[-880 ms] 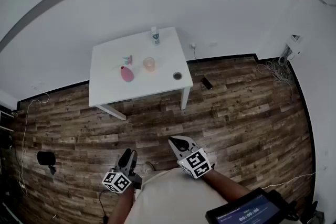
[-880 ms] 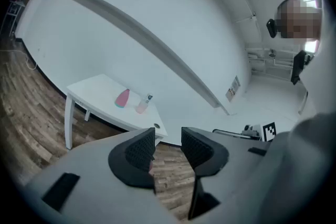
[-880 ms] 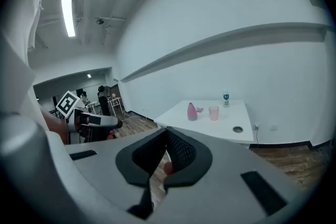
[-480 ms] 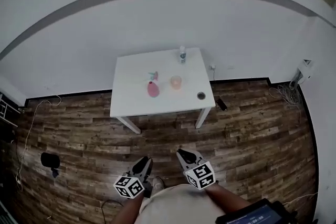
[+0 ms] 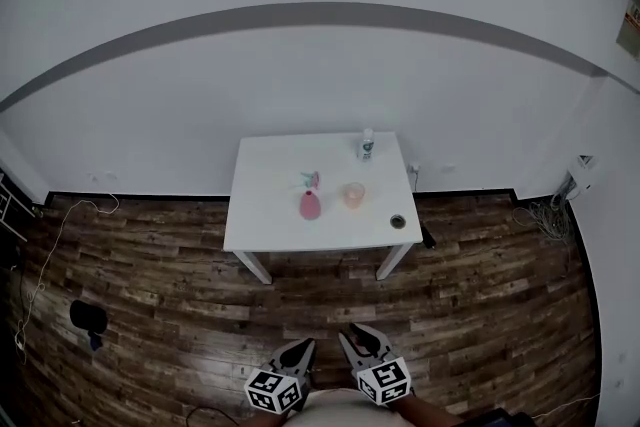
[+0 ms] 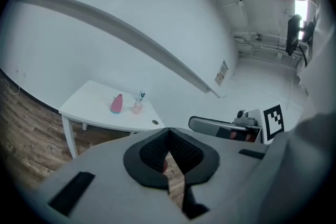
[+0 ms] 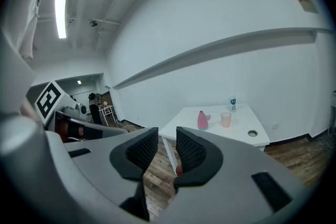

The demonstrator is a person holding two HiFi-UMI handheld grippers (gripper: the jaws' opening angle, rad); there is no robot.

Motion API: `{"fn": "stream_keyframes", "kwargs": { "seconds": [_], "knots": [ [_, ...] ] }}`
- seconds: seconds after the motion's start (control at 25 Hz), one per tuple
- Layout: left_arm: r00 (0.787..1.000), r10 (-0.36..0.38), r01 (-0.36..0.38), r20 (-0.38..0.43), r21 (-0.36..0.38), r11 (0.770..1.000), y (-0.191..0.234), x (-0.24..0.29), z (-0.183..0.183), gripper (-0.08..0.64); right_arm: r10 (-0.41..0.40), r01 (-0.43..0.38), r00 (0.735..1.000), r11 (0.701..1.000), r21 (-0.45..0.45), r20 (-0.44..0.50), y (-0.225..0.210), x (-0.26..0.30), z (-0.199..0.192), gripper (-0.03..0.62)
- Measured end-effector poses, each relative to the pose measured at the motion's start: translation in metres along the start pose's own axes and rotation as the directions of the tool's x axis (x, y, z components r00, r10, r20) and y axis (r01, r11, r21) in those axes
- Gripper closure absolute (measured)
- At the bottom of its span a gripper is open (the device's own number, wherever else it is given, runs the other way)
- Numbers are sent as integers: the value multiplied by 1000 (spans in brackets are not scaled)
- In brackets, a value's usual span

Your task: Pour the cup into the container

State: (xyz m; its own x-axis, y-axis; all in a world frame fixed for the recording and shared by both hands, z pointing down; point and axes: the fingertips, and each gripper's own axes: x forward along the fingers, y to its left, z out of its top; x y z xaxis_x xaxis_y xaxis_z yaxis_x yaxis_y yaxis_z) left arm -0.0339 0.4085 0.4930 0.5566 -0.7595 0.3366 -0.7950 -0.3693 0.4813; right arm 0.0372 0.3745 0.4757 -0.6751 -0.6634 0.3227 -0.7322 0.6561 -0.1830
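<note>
A white table point(image 5: 270, 220) stands far ahead against the wall. On it are a pink container point(image 5: 310, 206), a pale orange cup point(image 5: 353, 194) just right of it, and a small bottle point(image 5: 366, 145) at the back edge. The right gripper view shows the same container point(image 7: 202, 120) and cup point(image 7: 226, 119). My left gripper point(image 5: 300, 349) and right gripper point(image 5: 358, 335) hang side by side at the bottom of the head view, over the wooden floor and far from the table. Both are shut with nothing in them.
A small round metal piece point(image 5: 398, 222) lies near the table's front right corner. A black object point(image 5: 88, 317) sits on the floor at the left. A dark item point(image 5: 428, 237) lies by the right table leg, and cables point(image 5: 545, 217) trail along the right wall.
In the head view the table has slid down and rightwards towards the middle. Both grippers have dropped to the bottom edge and drawn closer together.
</note>
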Motion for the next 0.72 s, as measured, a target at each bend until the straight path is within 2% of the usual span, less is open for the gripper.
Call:
{"fn": "stream_keyframes", "kwargs": {
  "seconds": [0.36,0.52,0.72],
  "knots": [
    [1000,-14,14,1,-16,1000,-2,25,-10,549,-17,17,1000,1000,2,-16,-24,-3,-10,493],
    [999,-32,32,-14,1,999,-10,31,-11,549,-36,37,999,998,47,-20,-41,-7,-13,494],
    [1000,-20,20,-14,5,1000,-8,34,-8,549,-16,17,1000,998,56,-18,-43,-3,-13,493]
  ]
}}
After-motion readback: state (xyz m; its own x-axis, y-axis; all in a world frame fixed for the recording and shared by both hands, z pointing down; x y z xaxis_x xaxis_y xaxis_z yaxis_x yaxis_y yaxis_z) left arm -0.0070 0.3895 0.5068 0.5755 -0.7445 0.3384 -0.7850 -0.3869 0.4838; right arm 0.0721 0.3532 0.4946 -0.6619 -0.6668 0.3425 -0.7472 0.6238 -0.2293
